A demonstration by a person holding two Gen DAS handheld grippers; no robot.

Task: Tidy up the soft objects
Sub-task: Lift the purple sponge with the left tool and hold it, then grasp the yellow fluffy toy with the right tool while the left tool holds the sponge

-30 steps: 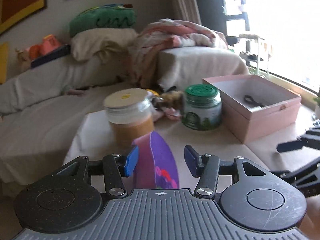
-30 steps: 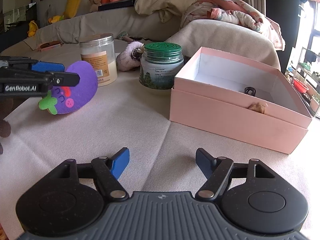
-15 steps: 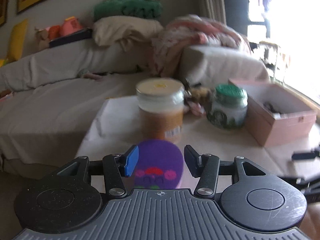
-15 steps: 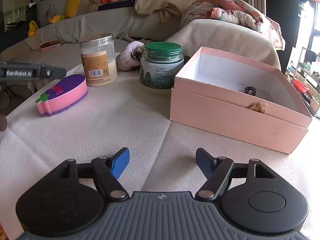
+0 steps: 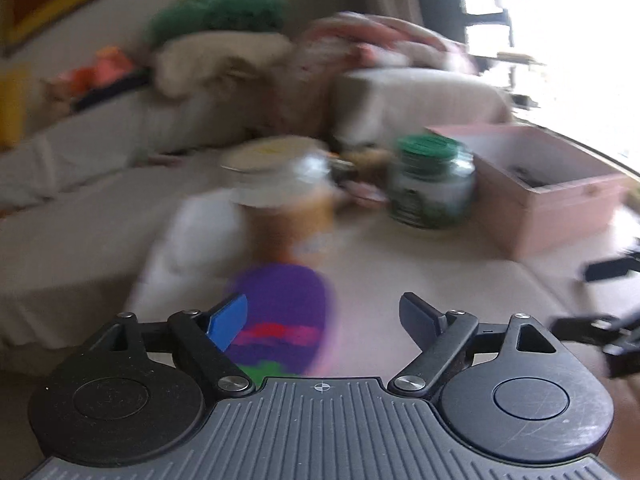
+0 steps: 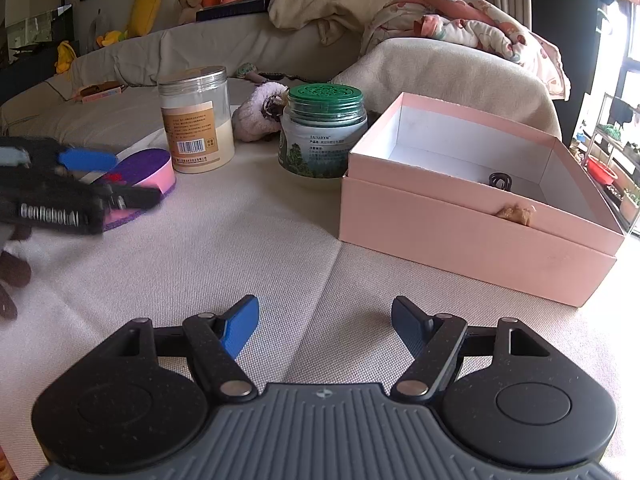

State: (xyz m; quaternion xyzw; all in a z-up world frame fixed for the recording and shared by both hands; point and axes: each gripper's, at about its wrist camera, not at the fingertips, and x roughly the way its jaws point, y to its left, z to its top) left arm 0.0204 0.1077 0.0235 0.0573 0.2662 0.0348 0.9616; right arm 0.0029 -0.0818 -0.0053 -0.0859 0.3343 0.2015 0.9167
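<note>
A table covered with a beige cloth carries everything. On it lie a purple and pink sponge at the left side, a clear jar with pale powder, a fluffy pink toy behind, a green-lidded jar in the middle, and an open pink box at the right, just beside the green-lidded jar
</note>
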